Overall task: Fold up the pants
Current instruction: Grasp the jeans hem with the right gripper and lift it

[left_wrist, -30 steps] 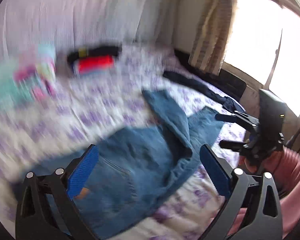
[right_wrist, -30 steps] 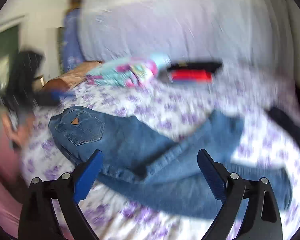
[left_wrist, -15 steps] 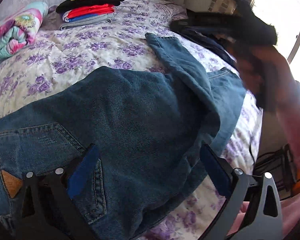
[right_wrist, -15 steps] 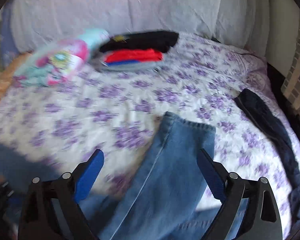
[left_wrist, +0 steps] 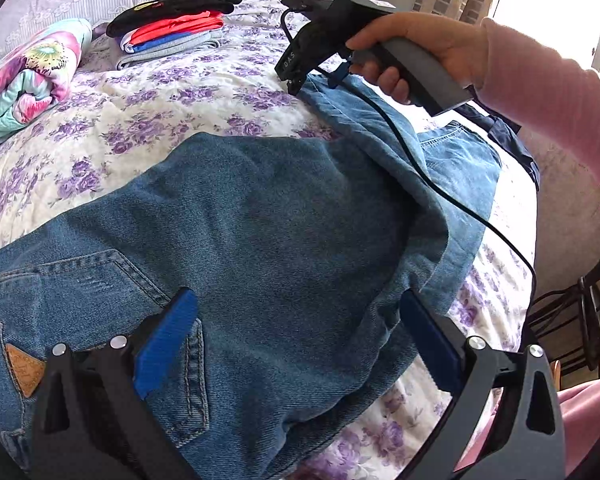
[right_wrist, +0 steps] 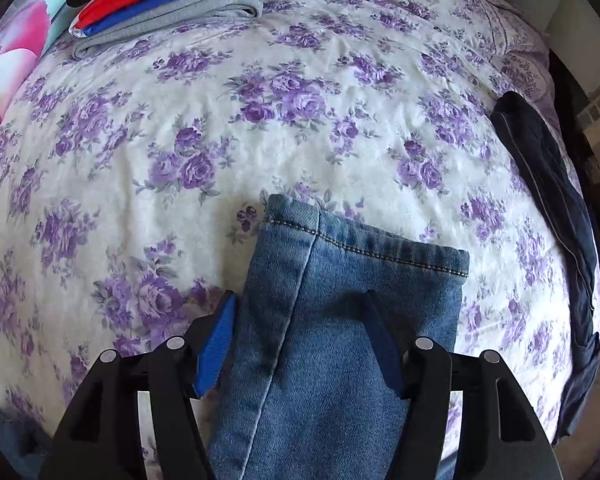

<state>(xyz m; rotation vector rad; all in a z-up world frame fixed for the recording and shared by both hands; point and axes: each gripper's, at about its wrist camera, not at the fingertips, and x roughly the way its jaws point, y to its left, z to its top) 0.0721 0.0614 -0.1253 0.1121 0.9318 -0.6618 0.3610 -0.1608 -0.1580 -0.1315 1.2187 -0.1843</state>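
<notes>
Blue jeans [left_wrist: 284, 216] lie crumpled across the flowered bedspread [left_wrist: 160, 120]. My left gripper [left_wrist: 296, 340] hovers open over the seat area, close to the back pocket with a tan patch [left_wrist: 24, 368]; nothing is between its pads. A hand in a pink sleeve [left_wrist: 540, 92] holds my right gripper [left_wrist: 312, 80] at the far leg end. In the right wrist view, that gripper [right_wrist: 300, 344] points down over the leg hem [right_wrist: 364, 248]. Its jaws are closing. The left pad sits beside the leg's edge and the right pad over the denim [right_wrist: 332, 360]; neither pinches it.
A stack of folded clothes [left_wrist: 172, 28] and a rolled floral blanket [left_wrist: 28, 76] sit at the head of the bed. A dark navy garment [right_wrist: 552, 208] lies along the right edge. A dark metal chair [left_wrist: 580, 304] stands beside the bed. A cable [left_wrist: 440, 188] trails over the jeans.
The right gripper swept from over the waist to the leg hem, tipped downward, and its jaws narrowed. The left gripper sank toward the jeans early on, then held still.
</notes>
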